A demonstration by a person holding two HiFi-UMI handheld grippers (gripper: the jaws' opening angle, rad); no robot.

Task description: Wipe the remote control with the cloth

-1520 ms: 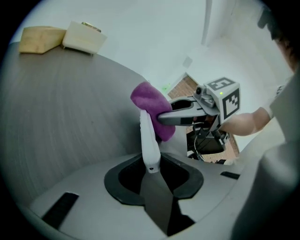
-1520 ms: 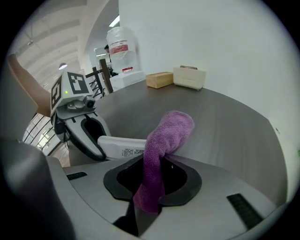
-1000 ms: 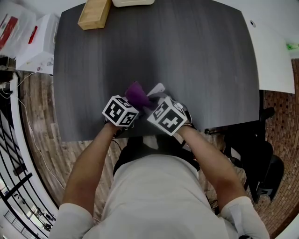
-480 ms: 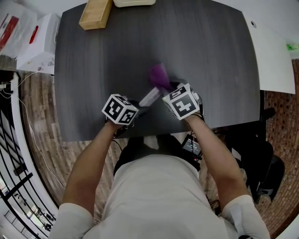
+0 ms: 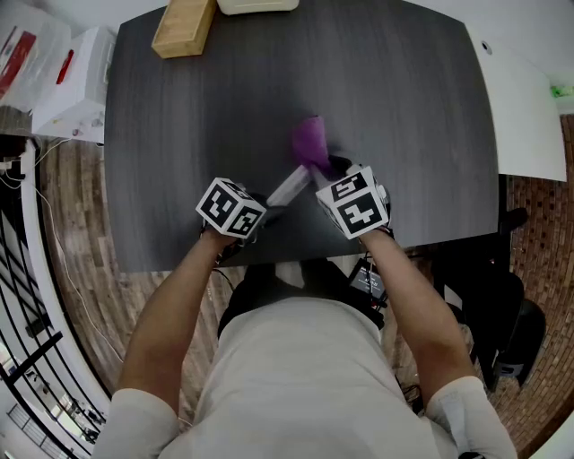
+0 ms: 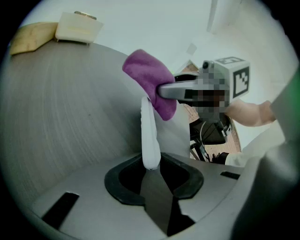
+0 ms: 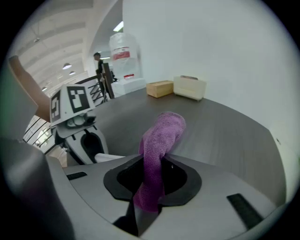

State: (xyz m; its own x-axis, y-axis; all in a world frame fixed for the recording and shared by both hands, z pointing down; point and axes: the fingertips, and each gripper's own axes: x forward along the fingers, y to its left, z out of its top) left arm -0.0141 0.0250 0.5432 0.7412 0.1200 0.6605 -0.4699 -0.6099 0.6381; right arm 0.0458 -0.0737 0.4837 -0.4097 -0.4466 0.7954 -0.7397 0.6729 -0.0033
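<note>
My left gripper (image 5: 256,208) is shut on the near end of a slim white remote control (image 5: 289,187), which sticks out over the dark table (image 5: 395,116) toward the upper right. In the left gripper view the remote (image 6: 150,136) rises from the jaws up to the purple cloth (image 6: 151,80). My right gripper (image 5: 330,172) is shut on that cloth (image 5: 309,142), which bunches at the remote's far end. The cloth (image 7: 159,150) stands up out of the right gripper's jaws, and the left gripper (image 7: 86,136) shows at the left with the remote (image 7: 105,158) beside it.
A wooden block (image 5: 182,26) and a white box (image 5: 256,4) lie at the table's far edge. White packages (image 5: 76,85) sit to the left off the table. A white table (image 5: 529,99) stands at the right. The near table edge is just behind the grippers.
My right gripper has carried the purple cloth along the remote from beside the left gripper out to the remote's far end, up and to the right. The left gripper has kept still.
</note>
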